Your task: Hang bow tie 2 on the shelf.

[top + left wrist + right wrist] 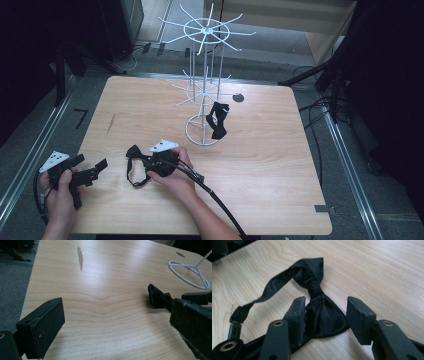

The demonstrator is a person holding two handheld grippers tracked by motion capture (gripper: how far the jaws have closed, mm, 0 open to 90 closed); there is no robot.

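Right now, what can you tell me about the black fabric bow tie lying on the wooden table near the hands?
The black fabric bow tie looks satiny, with two fanned wings pinched by a centre knot. A thin strap loops away from it, ending in a small metal clasp. It lies flat on the light wooden table. One wing sits between the right gripper's jaws: one pad touches the cloth, the other stands clear.

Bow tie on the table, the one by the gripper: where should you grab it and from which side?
Probably at the knot of the bow tie, coming down from above. It lies flat on the table, and the knot is its narrowest, firmest part; the floppy wings would likely bunch. The right gripper is open, straddling one wing, so it would shift a little toward the knot. The thin strap looks too limp.
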